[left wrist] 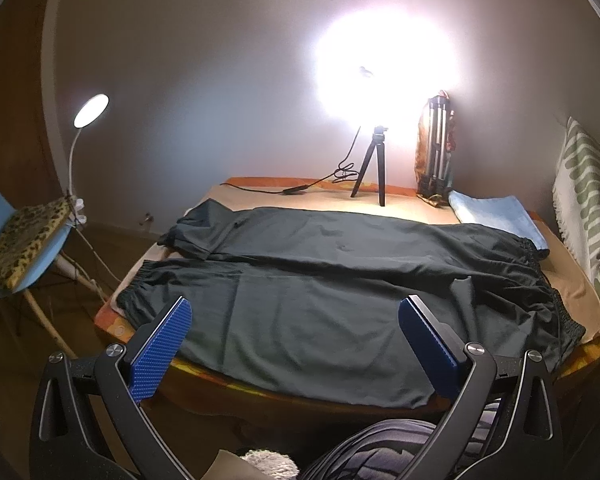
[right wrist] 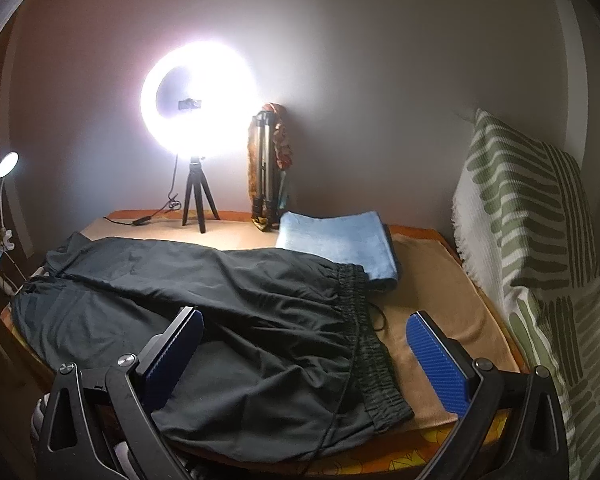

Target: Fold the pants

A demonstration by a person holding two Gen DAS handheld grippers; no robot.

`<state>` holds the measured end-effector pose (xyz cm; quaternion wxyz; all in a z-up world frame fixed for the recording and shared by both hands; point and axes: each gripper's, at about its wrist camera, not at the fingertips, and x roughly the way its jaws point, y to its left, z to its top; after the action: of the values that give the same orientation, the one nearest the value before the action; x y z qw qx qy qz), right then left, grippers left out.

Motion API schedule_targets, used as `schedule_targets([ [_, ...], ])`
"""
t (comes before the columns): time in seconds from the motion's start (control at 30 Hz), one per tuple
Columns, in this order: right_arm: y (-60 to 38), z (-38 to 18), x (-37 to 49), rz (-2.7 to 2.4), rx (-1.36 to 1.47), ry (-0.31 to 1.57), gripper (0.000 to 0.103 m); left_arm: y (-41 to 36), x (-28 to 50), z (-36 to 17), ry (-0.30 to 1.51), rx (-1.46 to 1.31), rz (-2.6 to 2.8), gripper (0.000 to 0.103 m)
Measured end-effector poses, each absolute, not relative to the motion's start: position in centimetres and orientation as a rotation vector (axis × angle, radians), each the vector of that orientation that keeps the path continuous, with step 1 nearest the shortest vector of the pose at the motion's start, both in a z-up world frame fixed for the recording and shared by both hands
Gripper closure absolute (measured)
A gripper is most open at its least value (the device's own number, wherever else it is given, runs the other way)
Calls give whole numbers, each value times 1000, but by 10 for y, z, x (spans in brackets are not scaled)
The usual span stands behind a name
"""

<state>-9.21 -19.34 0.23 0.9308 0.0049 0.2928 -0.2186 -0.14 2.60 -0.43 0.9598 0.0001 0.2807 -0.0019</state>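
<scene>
Currently we hold the left gripper (left wrist: 294, 320) and right gripper (right wrist: 304, 334) low in frame, jaws apart, clamping nothing, above the dark pants (left wrist: 320, 280) lying flat across the bench (right wrist: 428, 288), waistband (right wrist: 364, 320) toward the right.

My left gripper (left wrist: 294, 336) is showing black, triangle-cut arms with round silver screws at the joints, and blue fingers (left wrist: 160, 354) with a ribbed, dotted texture. My right gripper (right wrist: 304, 354) is wearing the same black frame, silver screws and blue textured fingers (right wrist: 436, 364).
</scene>
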Motion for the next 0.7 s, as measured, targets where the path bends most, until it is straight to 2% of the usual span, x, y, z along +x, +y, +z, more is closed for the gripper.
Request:
schedule_targets([
  [0.7, -149, 37, -36, -211, -31, 601, 0, 90, 10, 1, 541, -86, -36, 1],
])
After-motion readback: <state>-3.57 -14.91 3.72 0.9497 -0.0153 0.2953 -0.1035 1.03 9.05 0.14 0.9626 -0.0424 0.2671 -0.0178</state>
